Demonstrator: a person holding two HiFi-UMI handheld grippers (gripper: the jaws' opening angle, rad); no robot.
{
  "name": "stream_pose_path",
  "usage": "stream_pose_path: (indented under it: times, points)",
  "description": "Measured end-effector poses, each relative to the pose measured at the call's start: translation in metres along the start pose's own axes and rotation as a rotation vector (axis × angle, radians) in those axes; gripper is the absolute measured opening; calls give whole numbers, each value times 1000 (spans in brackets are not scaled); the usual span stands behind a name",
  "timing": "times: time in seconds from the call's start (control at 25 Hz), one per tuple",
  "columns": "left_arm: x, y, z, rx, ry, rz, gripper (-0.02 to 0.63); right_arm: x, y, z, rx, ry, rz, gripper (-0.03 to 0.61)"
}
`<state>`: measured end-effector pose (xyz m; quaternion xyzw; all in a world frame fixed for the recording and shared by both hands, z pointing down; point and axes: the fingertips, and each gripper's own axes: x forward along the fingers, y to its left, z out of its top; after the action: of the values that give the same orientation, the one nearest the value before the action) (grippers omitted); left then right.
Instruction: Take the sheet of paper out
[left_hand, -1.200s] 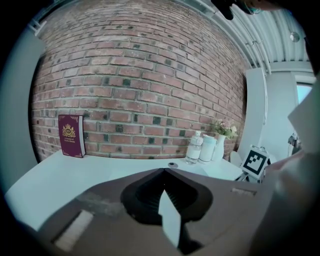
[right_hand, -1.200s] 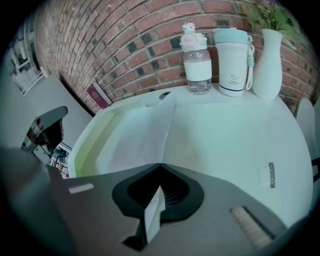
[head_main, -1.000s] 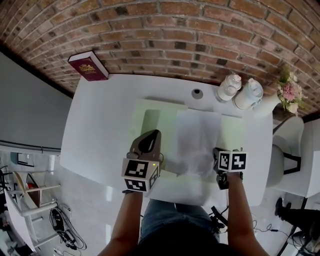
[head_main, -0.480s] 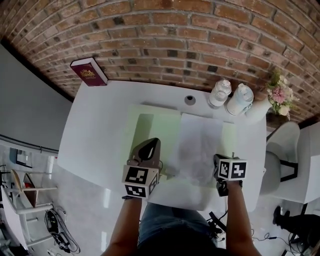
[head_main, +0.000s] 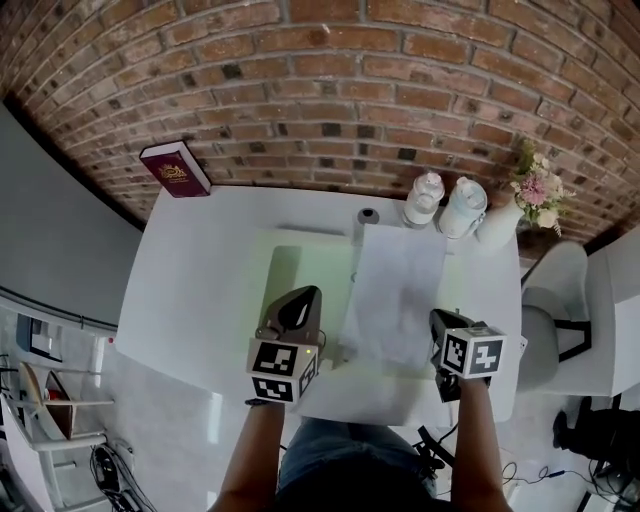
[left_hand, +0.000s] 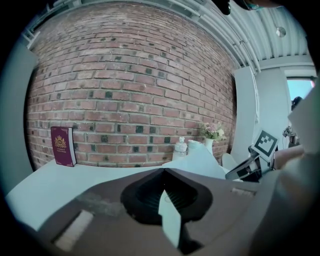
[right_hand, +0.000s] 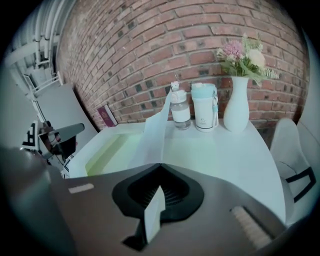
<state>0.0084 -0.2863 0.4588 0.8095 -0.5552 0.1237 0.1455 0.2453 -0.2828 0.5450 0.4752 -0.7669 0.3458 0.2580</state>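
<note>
I have both pairs of jaws closed. My right gripper (right_hand: 161, 166) pinches the near edge of the sheet of paper (head_main: 395, 300), and a strip of it shows between the pads in the right gripper view. From there the sheet rises up and away towards the brick wall (head_main: 330, 90). Its far end is lifted clear of the pale green folder (head_main: 300, 265), which lies open and flat on the white table (head_main: 200, 280). My left gripper (left_hand: 164, 176) is clamped on a thin pale edge at the folder's near left side. I take this for the folder's own edge, though I cannot be sure from the sliver that shows. In the head view the two grippers sit side by side at the near rim of the table, with the paper between them and closer to my right. At the back of the table a clear bottle (head_main: 423, 200) and a white lidded cup (head_main: 462, 205) stand close together, beside a white vase of flowers (head_main: 535, 190). A dark red book (head_main: 175, 168) leans against the wall at the far left corner.
</note>
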Motion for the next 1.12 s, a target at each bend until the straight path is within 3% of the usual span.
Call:
stream_pose_path:
  times: [0.64,1.12]
  points:
    - [-27,8,46,68,-87,-49,-3,-61,58,63,-73,-297,-2,3]
    - [-40,19,95,108,-220,-38,-3,-110,80,117,-121,-508,-47,3]
